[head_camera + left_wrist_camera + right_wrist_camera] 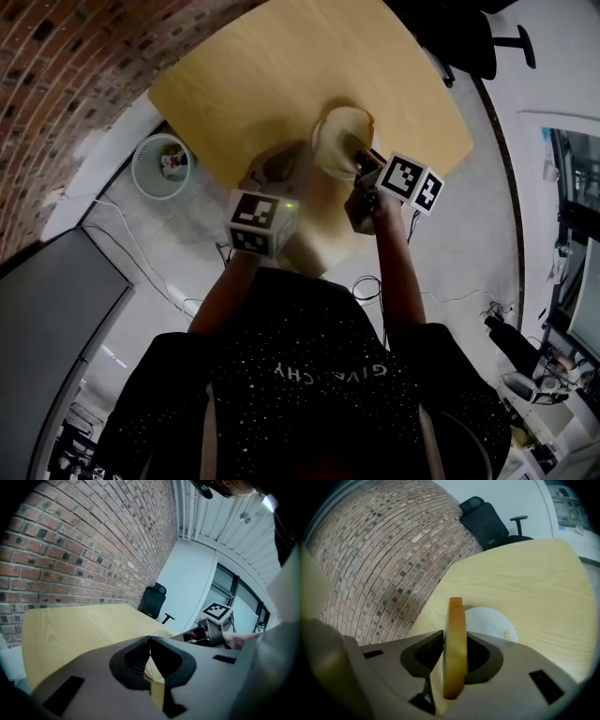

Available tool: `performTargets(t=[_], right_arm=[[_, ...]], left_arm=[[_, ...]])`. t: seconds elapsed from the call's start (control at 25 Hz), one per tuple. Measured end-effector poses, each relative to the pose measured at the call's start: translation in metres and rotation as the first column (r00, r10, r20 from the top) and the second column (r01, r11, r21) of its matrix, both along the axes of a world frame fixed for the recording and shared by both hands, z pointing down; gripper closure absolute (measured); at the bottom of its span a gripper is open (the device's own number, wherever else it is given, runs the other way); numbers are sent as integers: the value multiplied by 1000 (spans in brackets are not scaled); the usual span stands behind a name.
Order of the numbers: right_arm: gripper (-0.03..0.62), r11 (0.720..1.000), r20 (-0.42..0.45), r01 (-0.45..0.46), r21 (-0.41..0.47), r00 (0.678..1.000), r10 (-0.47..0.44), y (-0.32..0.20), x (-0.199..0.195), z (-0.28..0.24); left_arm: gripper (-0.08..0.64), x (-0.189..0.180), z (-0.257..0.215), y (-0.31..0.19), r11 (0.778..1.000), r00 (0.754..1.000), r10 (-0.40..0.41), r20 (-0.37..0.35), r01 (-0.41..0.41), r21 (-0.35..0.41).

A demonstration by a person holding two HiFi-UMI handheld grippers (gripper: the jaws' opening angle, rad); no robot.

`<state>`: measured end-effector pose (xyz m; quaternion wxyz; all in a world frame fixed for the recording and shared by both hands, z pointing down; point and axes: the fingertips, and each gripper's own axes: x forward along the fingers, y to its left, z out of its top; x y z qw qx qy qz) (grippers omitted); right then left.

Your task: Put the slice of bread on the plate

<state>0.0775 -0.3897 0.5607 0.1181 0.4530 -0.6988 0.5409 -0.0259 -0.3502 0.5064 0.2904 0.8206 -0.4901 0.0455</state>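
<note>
The slice of bread, tan with a brown crust, stands on edge between the jaws of my right gripper, which is shut on it. Just beyond it a white plate lies on the light wooden table. From the head view, the right gripper holds the bread over the plate. My left gripper hovers at the table's near edge, left of the plate. Its jaws meet at the tips with nothing between them.
A brick wall runs along the table's left side. A black office chair stands past the far end. A white wastebasket and cables are on the floor near the table's near edge.
</note>
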Motion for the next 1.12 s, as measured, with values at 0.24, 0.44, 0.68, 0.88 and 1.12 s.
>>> performTargets(t=[0.24,0.44,0.68,0.88,1.12], right_arm=[[346,997,-165,61,40,985,-54,3,5,1],[243,992,-316,101,71,946,-74,5,16,-5],[236,971,-476,120,207,879,-7,16,50,-37],[238,869,-446,204,451,895,22,22,40,-87],[430,753,-426,208,624,898,106,36,29,-142]], left_arm=[[551,8,-3,-5,1000,1000,23,9,-23,16],[551,14,-12,-5,999,1000,25,3,-26,24],[551,20,-25,-8,995,997,39,65,-44,88],[550,31,-63,-9,973,993,49,108,-72,217],[551,47,-115,-5,920,990,66,121,-107,377]])
